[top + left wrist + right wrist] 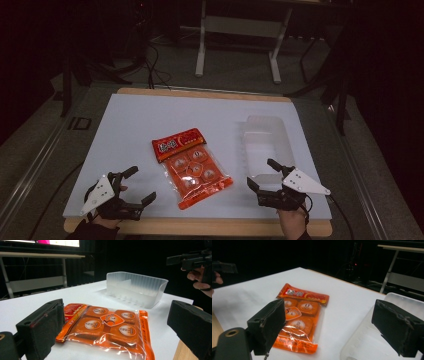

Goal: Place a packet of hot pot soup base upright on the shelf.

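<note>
Two grippers hover low at the near edge of the white tabletop [130, 125], left gripper [136, 186] and right gripper [261, 174] both spread wide and empty. Between them lies an orange snack pack [191, 166]; a clear bin [267, 145] stands just beyond the right gripper.

— Where did we have free room on the table [130, 125]?
— The whole far left part was bare. Only the orange snack packet [191, 165] lay in the middle, and the clear plastic bin [265, 145] stood at the right, apart from it.
</note>
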A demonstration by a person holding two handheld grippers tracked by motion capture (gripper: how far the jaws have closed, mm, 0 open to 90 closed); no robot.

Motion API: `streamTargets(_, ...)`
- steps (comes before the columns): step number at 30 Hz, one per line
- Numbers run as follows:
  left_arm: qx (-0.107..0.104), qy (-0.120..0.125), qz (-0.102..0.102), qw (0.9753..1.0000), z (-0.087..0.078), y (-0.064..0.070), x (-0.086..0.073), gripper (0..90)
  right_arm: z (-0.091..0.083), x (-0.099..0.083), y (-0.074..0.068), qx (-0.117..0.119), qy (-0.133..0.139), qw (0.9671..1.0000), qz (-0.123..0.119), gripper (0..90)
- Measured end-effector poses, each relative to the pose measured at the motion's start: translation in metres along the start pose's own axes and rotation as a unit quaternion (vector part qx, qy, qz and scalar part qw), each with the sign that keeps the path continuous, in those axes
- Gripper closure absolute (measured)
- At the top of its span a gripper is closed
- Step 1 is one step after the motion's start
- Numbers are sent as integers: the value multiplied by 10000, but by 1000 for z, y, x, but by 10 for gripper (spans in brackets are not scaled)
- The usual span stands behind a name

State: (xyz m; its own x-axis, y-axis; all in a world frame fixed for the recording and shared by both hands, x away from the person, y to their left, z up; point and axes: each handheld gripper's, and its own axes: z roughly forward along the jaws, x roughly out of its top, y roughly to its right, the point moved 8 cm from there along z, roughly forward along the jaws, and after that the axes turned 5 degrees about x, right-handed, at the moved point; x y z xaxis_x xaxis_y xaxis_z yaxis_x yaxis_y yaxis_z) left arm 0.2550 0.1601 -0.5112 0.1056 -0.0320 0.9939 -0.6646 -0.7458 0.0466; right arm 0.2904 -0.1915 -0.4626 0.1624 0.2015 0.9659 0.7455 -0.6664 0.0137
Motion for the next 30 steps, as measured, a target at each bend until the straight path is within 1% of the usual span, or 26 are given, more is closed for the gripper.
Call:
streamTargets(2, -5, -20, 14, 10000, 0, 0, 0, 21, -1, -1, 1, -72, -29, 10000, -44, 116)
streamTargets(5, -9, -41, -3, 10000, 1, 1, -1, 21, -2, -2, 2, -66, -26, 10000, -46, 115)
streamTargets(6, 44, -92, 6, 9999, 2, 0, -2, 21, -4, -2, 3, -24, -10, 10000, -18, 116)
streamTargets(8, 66, -155, 8, 9999, 2, -1, -3, 21, -5, -3, 3, 5, -54, 10000, -9, 118)
streamTargets(10, 66, -155, 8, 9999, 2, -1, -3, 21, -5, -5, 3, 16, -85, 10000, -20, 118)
streamTargets(11, 31, -241, 19, 9997, 2, -1, -5, 21, -5, -6, 3, 64, -147, 9999, -31, 117)
streamTargets(12, -18, -279, -9, 9996, 2, 0, -6, 25, -5, -6, 2, 98, -150, 9998, -51, 116)
streamTargets(14, -116, -317, -73, 9994, 3, 2, -7, 25, -5, -5, 0, 160, -149, 9997, -115, 114)
streamTargets(15, -166, -332, -47, 9993, 3, 2, -8, 26, -5, -4, -1, 200, -133, 9996, -143, 114)
streamTargets(16, -166, -332, -47, 9993, 3, 2, -8, 25, -5, -4, -1, 200, -133, 9996, -143, 114)
streamTargets(17, -230, -378, -70, 9990, 4, 4, -9, 25, -5, -3, -2, 225, -146, 9995, -185, 114)
streamTargets(18, -279, -381, -97, 9988, 5, 6, -8, 25, -5, -3, -5, 322, -179, 9991, -212, 113)
streamTargets(20, -396, -417, -161, 9982, 5, 9, -8, 25, -5, -3, -7, 364, -221, 9988, -232, 113)
streamTargets(21, -370, -458, -152, 9981, 5, 10, -8, 25, -4, -3, -8, 370, -223, 9988, -248, 113)
streamTargets(22, -355, -543, -101, 9978, 5, 11, -8, 25, -3, -3, -9, 393, -230, 9986, -269, 113)
streamTargets(23, -352, -625, -77, 9974, 4, 12, -8, 26, -3, -3, -10, 390, -242, 9985, -305, 113)
streamTargets(24, -445, -657, -106, 9968, 4, 14, -8, 26, -3, -3, -11, 390, -232, 9984, -328, 113)
streamTargets(25, -608, -702, -165, 9955, 3, 16, -7, 26, -3, -2, -13, 469, -208, 9982, -309, 110)
streamTargets(26, -683, -754, -169, 9947, 3, 18, -7, 26, -3, -2, -14, 504, -192, 9981, -306, 110)
streamTargets(27, -689, -776, -154, 9945, 3, 20, -6, 26, -2, -2, -15, 480, -210, 9980, -340, 110)
streamTargets(28, -765, -805, -163, 9937, 3, 21, -5, 26, -2, -2, -17, 481, -230, 9978, -393, 110)
streamTargets(29, -796, -847, -173, 9931, 4, 22, -3, 26, -1, -2, -18, 469, -235, 9976, -445, 110)
streamTargets(30, -790, -831, -160, 9933, 5, 23, -1, 26, -1, -1, -19, 489, -235, 9975, -448, 110)
